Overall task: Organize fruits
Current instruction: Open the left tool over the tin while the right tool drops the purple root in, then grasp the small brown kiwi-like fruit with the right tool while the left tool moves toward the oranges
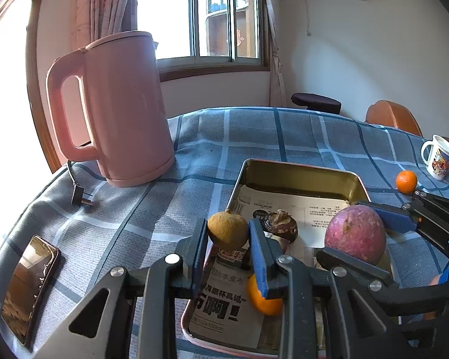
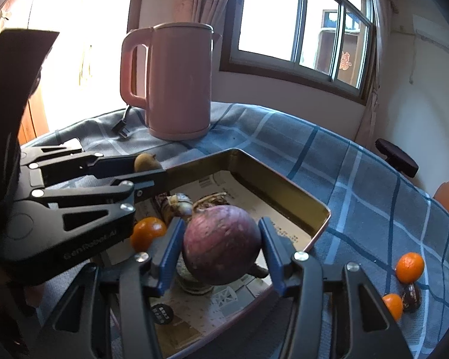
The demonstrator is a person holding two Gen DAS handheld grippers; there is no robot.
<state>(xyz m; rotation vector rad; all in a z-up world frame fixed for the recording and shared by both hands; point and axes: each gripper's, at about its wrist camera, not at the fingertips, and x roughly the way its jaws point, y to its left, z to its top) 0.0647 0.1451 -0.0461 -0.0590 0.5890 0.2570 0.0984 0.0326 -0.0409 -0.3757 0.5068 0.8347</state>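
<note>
— Two fruits are being handled; where is each one found?

— A small brown fruit [image 1: 227, 230] is clamped between the pads of the left gripper [image 1: 227, 226] and held in the air over the near left rim of the metal tray [image 1: 302, 176]. A large purple fruit [image 2: 221, 245] is seen inside the tray, propped on a round dark object that cannot be identified.

— Is the purple fruit gripped as well?

— It is flanked by the fingers of the right gripper [image 2: 221, 234], but the jaws are relaxed: the pads are set just beside its skin rather than pressed into it.

— What else is contained in the tray?

— An orange [image 2: 148, 236] and a brownish bulb-like piece [image 1: 281, 224] are laid on printed paper.

— And around it?

— Two more oranges [image 2: 409, 267] are left on the blue checked tablecloth [image 1: 254, 137] to the right, near a mug [image 1: 438, 157]. A pink kettle [image 1: 119, 104] is stood behind, and a phone [image 1: 30, 287] is laid at the left.
</note>
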